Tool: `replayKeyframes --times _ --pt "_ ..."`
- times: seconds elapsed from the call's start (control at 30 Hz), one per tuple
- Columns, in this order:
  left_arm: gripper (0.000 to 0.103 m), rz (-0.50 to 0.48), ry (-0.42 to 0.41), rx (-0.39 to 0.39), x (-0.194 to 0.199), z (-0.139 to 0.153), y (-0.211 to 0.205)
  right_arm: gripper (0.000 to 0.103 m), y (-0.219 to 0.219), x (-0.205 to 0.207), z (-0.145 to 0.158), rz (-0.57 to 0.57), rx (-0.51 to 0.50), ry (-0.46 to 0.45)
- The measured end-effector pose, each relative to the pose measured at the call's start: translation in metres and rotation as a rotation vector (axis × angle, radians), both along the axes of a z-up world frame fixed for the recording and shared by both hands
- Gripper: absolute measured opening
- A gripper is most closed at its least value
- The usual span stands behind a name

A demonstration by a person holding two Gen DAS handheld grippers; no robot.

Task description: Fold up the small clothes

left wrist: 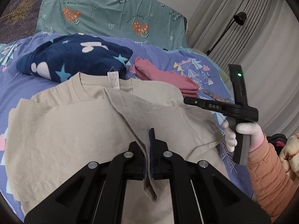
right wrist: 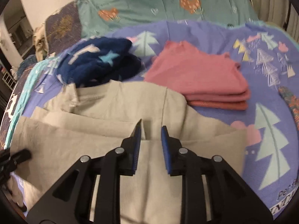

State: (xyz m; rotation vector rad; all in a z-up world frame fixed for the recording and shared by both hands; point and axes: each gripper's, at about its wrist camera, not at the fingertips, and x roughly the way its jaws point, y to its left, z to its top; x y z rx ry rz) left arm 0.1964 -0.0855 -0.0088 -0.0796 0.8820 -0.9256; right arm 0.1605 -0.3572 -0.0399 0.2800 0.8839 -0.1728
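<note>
Across the bed [left wrist: 22,85], the beige shirt [left wrist: 65,130] lies half folded, its edge clamped in the left claw [left wrist: 149,149]. Toward three o'clock the right claw [right wrist: 150,145] hovers, jaws apart and empty. One-sided tension could drag the shirt and undo the fold.

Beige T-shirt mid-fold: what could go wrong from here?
1. The left gripper pinches only a thin ridge of the T-shirt; it may slip out.
2. The right gripper is open, so that side could sag unevenly.
3. Dragging the shirt could disturb the folded pink clothes nearby.
</note>
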Motion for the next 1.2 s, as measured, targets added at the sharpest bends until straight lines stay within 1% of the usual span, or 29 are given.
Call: replayKeyframes --times 0.17,0.33,0.43,0.47,0.53,0.6,0.67,0.73,0.8,0.83,0.87,0.97,1.03,1.1,1.2 --pt "0.003 0.02 -0.017 -0.03 0.003 0.015 0.01 0.025 0.024 -0.028 0.024 0.082 0.003 -0.072" --pt "0.003 0.036 -0.063 -0.057 0.009 0.049 0.02 0.028 0.046 -0.063 0.032 0.169 0.045 -0.118" --pt "0.003 0.037 -0.103 -0.061 0.013 0.073 0.025 0.03 0.057 -0.081 0.03 0.227 0.084 -0.13" --pt "0.003 0.042 -0.118 -0.061 0.013 0.08 0.027 0.032 0.061 -0.087 0.026 0.253 0.098 -0.128" --pt "0.003 0.06 -0.144 -0.063 0.014 0.089 0.035 0.035 0.071 -0.095 0.016 0.287 0.08 -0.099" --pt "0.003 0.09 -0.153 -0.07 0.017 0.092 0.05 0.036 0.078 -0.101 0.001 0.289 0.039 -0.054" --pt "0.003 0.13 -0.15 -0.064 0.021 0.088 0.066 0.037 0.077 -0.104 -0.013 0.276 0.052 -0.024" --pt "0.003 0.174 -0.136 -0.037 0.024 0.078 0.083 0.037 0.07 -0.107 -0.025 0.244 0.074 -0.001" --pt "0.004 0.205 -0.109 -0.002 0.03 0.063 0.097 0.037 0.062 -0.108 -0.034 0.2 0.09 0.015" --pt "0.004 0.219 -0.101 0.03 0.032 0.052 0.103 0.037 0.058 -0.109 -0.038 0.177 0.098 0.02" --pt "0.005 0.233 -0.097 0.065 0.035 0.042 0.108 0.037 0.055 -0.109 -0.04 0.162 0.105 0.023" --pt "0.017 0.292 -0.082 0.144 0.042 0.02 0.125 0.037 0.046 -0.111 -0.045 0.116 0.133 0.026" --pt "0.02 0.334 -0.088 0.159 0.044 0.014 0.142 0.039 0.045 -0.114 -0.044 0.107 0.132 0.023" --pt "0.024 0.363 -0.085 0.151 0.044 0.01 0.156 0.041 0.046 -0.115 -0.041 0.107 0.119 0.023" --pt "0.025 0.402 -0.058 0.158 0.045 -0.003 0.175 0.041 0.048 -0.117 -0.037 0.105 0.1 0.017"
